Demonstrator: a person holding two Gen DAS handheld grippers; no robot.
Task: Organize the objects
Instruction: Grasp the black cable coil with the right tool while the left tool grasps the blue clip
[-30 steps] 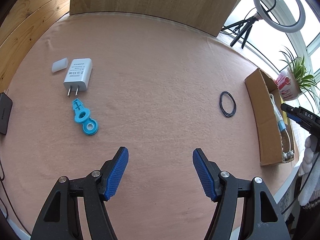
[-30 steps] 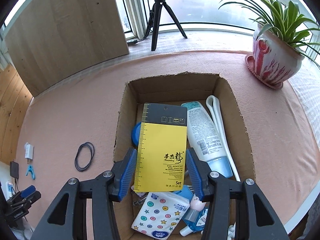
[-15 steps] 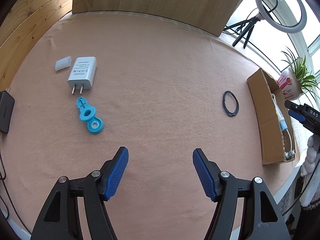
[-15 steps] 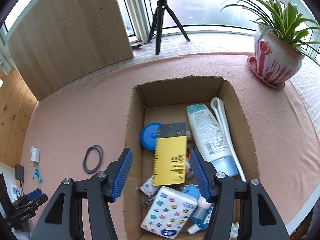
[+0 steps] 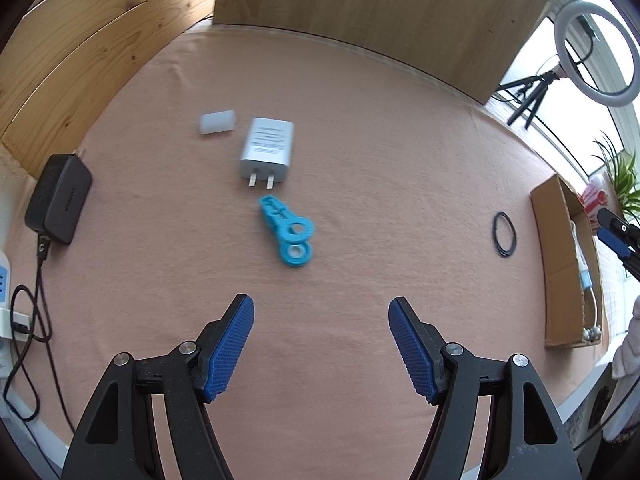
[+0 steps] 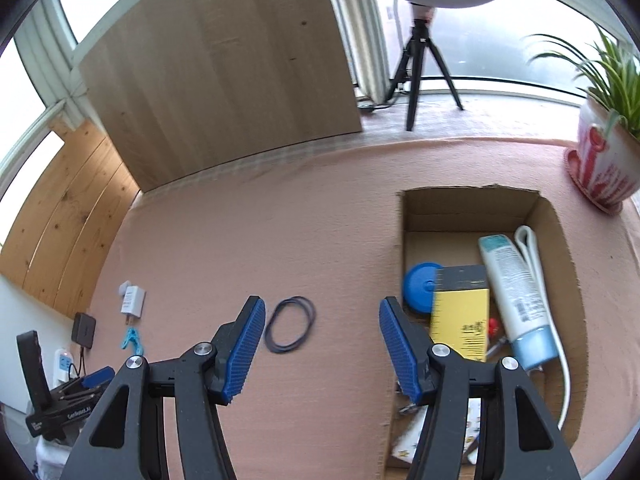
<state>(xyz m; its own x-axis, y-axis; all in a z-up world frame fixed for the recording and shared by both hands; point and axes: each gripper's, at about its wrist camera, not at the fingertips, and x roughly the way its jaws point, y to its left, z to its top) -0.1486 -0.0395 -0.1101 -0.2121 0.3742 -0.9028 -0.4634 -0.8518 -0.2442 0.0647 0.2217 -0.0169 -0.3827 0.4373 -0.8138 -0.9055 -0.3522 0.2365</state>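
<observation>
The table [image 5: 400,128] is covered with a pink cloth and backed by a wooden board [image 6: 224,64]. At its window side stands an open cardboard box [image 6: 560,224] containing a white lotion bottle [image 6: 516,296], a yellow ruler-set card [image 6: 460,320] and a blue round lid [image 6: 418,286]; the card overlaps the lid. A potted plant [image 6: 604,168] stands beyond the box. The left gripper [image 5: 321,350] hangs over bare cloth, jaws spread wide and empty. The right gripper [image 6: 322,350] is likewise spread wide and holds nothing, positioned left of the box wall. Ahead of the left gripper lie a white wall charger [image 5: 267,152], a small white cap [image 5: 217,122] just beside it, and a blue plastic clip [image 5: 289,232] near the charger's prongs. A black rubber band [image 6: 290,325] lies flat between the right gripper's fingers and slightly beyond them.
</observation>
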